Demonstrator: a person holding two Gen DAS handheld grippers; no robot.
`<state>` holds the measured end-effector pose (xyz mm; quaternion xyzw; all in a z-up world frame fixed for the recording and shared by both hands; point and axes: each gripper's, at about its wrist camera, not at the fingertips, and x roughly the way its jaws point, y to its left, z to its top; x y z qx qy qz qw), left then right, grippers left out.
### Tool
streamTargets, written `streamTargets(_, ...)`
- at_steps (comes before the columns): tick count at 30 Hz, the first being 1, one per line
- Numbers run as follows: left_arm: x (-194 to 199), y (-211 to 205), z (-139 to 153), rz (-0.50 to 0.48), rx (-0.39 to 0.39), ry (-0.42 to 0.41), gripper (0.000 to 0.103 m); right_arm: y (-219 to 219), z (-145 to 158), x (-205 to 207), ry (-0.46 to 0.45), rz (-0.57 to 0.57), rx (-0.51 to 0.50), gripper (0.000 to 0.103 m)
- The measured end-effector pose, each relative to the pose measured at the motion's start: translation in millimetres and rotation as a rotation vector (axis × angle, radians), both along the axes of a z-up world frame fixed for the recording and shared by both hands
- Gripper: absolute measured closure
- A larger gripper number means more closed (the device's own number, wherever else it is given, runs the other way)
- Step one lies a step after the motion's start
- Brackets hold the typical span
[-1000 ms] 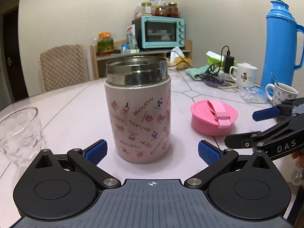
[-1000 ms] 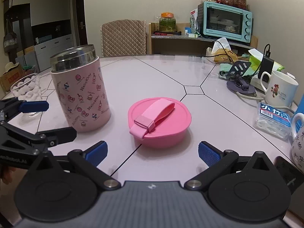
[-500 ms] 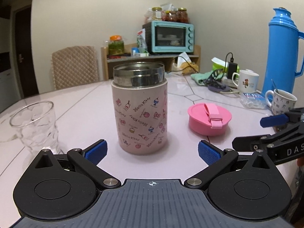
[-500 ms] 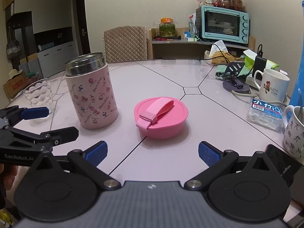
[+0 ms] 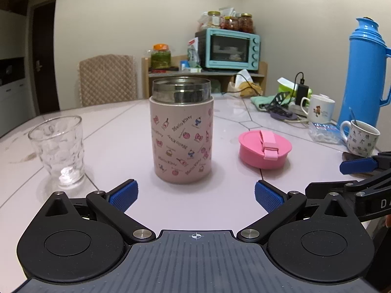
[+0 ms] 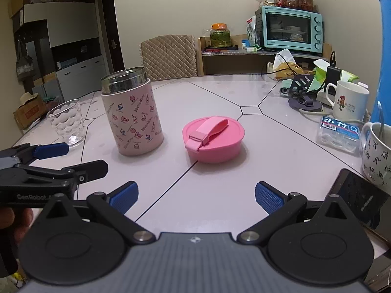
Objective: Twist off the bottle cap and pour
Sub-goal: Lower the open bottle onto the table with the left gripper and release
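Observation:
A pink patterned flask (image 5: 182, 136) (image 6: 133, 116) with a bare steel mouth stands upright on the pale table (image 5: 227, 185). Its pink cap (image 5: 265, 149) (image 6: 213, 138) with a strap lies flat to its right. A clear dimpled glass (image 5: 59, 149) (image 6: 67, 122) stands to the flask's left. My left gripper (image 5: 196, 194) is open, a short way back from the flask and touching nothing. My right gripper (image 6: 196, 194) is open too, back from the cap, with nothing between its fingers. Each gripper shows at the edge of the other's view.
A tall blue thermos (image 5: 364, 75), a white mug (image 5: 319, 108), a patterned cup with a spoon (image 5: 361, 138) and a small plastic box (image 6: 338, 134) crowd the right side. A dark phone (image 6: 359, 197) lies near the front right edge. A chair (image 5: 107, 79) and a toaster oven (image 5: 228, 48) stand beyond.
Both grippers have drawn back from the table, so the flask, cap and glass look smaller and farther. Both stayed open. Nothing on the table moved.

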<state>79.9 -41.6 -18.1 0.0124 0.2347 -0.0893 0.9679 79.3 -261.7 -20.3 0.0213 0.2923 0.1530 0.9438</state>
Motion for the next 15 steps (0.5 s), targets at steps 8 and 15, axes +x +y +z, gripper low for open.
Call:
streamTargets(8,-15,-4,4,0.022,-0.008,-0.011,0.0,-3,1,-10,-0.006,0.009,0.013,0.0)
streamTargets(15,-26,-5,8,0.061,-0.015,-0.018,0.0,-7,6,-23,-0.018,0.014,0.029,0.0)
